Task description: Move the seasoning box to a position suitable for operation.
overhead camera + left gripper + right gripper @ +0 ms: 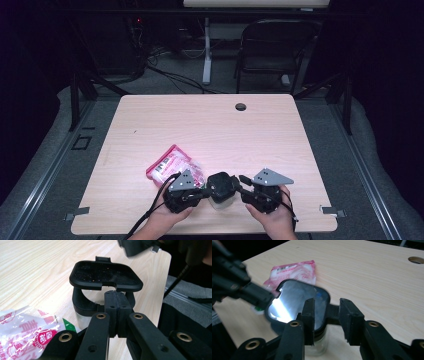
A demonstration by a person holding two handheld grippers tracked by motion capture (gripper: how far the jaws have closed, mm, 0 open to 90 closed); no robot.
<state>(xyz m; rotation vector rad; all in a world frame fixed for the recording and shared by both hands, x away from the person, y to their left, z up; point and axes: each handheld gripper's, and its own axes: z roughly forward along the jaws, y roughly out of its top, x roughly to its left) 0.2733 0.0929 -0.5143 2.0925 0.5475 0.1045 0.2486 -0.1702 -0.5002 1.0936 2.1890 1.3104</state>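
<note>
Clear jar [220, 202] with raised black flip lid [106, 275], pink packet [172, 166] beside; left gripper [115, 302] pinched closed at lid's edge, right gripper [327, 312] parted, empty.

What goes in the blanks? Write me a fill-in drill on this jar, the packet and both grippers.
1. The black lid of the clear jar is flipped ___.
2. The left gripper is shut on the jar's ___.
3. The right gripper grips nothing; its jaws are ___.
4. In the high view, the red-and-white packet lies on the jar's ___ side.
Missing words: open; lid; open; left.
</note>
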